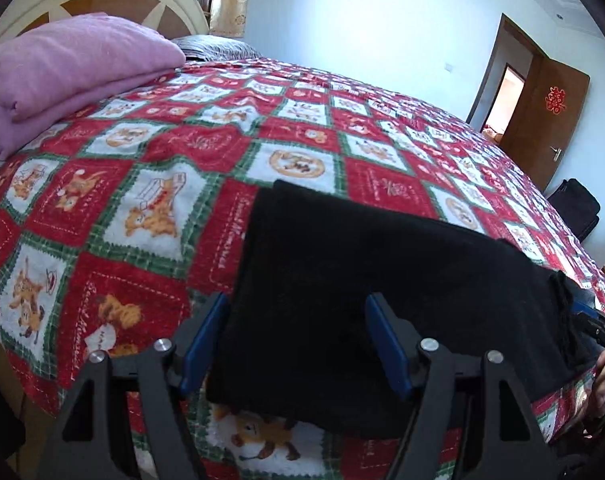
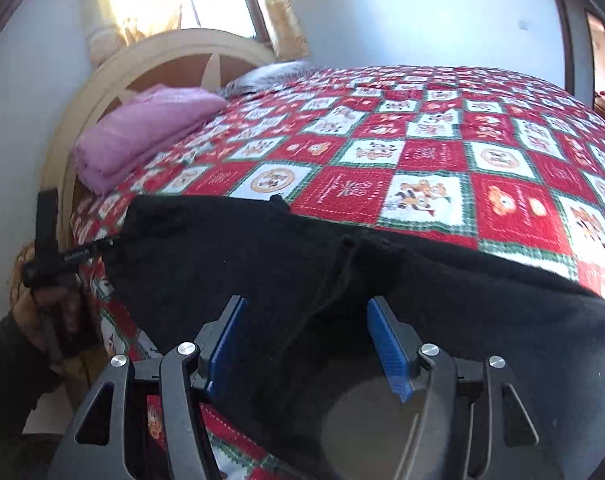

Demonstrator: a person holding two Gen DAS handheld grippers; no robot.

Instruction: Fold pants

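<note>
On the near edge of the bed, over the red, white and green checked fleece blanket (image 1: 150, 148), lie the black soft-knit pants (image 1: 342, 280), spread crosswise and already doubled, as far as the dark fabric lets me read layers. A drawstring or seam ridge shows near the middle in the right wrist view.

Left gripper (image 1: 298, 344): jaws apart, blue pads straddling one end of the pants; the pads do not press on the fabric. Right gripper (image 2: 306, 344): jaws also apart, straddling cloth near the centre ridge; no pinch visible. Nothing is held by either.

Judgement: step in hand is taking hold for the next fold.

Notes for doing it well:
- Lower each gripper until the lower finger slides under all layers, not just the top one.
- Pinch at the outer edge, both grippers on the same hem line, so the fold lands square.
- Lift together, carry evenly, keep the cloth taut between grips.
- Risk: fleece blanket may get caught with the pants; check before lifting.

Folded pink blanket (image 1: 70, 68) by the headboard sits well apart, no interference.
</note>
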